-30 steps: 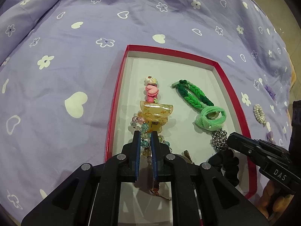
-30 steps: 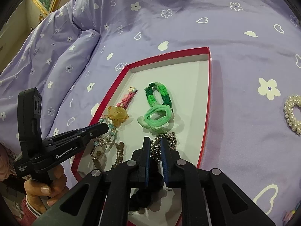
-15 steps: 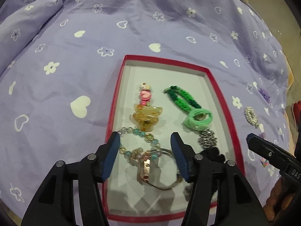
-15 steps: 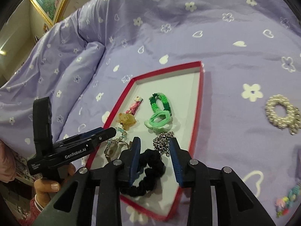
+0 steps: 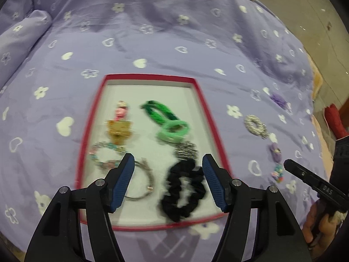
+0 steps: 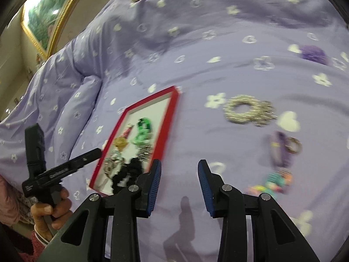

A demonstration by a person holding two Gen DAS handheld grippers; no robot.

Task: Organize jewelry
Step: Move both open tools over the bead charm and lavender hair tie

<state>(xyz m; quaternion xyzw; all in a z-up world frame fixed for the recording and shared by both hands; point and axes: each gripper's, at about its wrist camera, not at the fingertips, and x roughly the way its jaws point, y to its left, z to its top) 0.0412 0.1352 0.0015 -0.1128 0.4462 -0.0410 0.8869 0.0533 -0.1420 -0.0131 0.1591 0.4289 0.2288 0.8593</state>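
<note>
We hold the left gripper (image 5: 168,163) above the near end of the red-rimmed tray (image 5: 209,118); its jaws are opening and stand well apart, with nothing pinched between the blue pads (image 5: 124,181). In the tray lie a black scrunchie (image 5: 183,192) by the near right corner, a thin metal bangle (image 5: 144,181) beside it, a beaded bracelet (image 5: 102,155) along the left rim, a silver chain bundle (image 5: 186,150) close to the right rim, an amber claw clip (image 5: 118,130), a pink hair clip (image 5: 121,111) and two green hair ties (image 5: 165,120); the far end of the tray is bare white floor, free right up to the far rim.

The right gripper (image 6: 179,175) hangs over the purple bedspread (image 6: 196,43) just right of the tray's right rim; its jaws are opening too, and nothing lies between them, only cloth below. To its right, on the bedspread and well clear of the tray, sit a pearl scrunchie (image 6: 248,111), a purple clip (image 6: 280,148) and a blurred multicoloured beaded piece (image 6: 272,182); a purple fabric piece (image 6: 313,54) lies farther off. The strip of cloth between tray rim and pearl scrunchie is open.
</note>
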